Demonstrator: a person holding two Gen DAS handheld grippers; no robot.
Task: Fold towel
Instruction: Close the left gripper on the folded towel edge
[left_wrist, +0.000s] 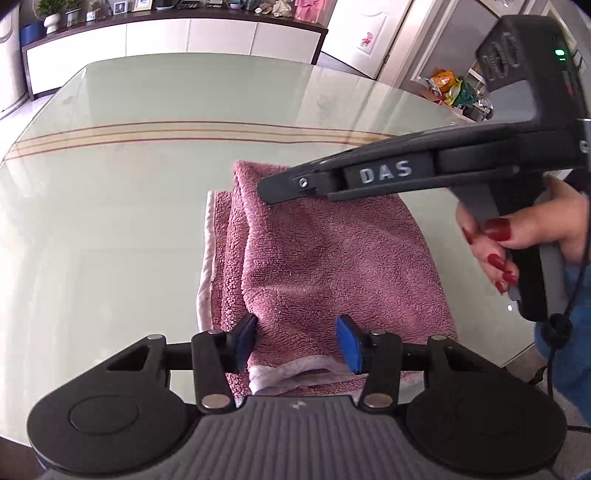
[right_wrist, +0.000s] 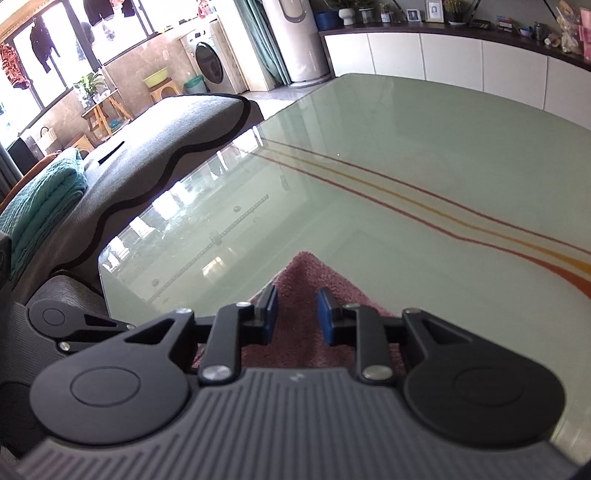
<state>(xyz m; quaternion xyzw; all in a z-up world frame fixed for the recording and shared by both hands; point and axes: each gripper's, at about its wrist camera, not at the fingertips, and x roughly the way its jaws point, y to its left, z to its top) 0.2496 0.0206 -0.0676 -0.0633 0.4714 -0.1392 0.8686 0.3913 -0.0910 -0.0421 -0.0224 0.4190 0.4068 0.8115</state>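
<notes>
A pink terry towel (left_wrist: 325, 258) with a white trim lies folded in layers on the glass table (left_wrist: 110, 229). My left gripper (left_wrist: 297, 343) sits at the towel's near edge. Its blue pads press on the bunched layers and the curled trim from both sides. My right gripper (left_wrist: 269, 188) reaches in from the right, held by a hand (left_wrist: 524, 236) with red nails, its tip at the towel's raised far corner. In the right wrist view, that gripper (right_wrist: 295, 314) is shut on a pointed ridge of towel (right_wrist: 306, 269) that rises between its pads.
The pale green table top (right_wrist: 388, 177) carries curved red and yellow stripes. A grey sofa (right_wrist: 147, 155) with a teal blanket (right_wrist: 40, 214) stands off its left edge. A white sideboard (left_wrist: 177, 40) runs along the wall behind the table.
</notes>
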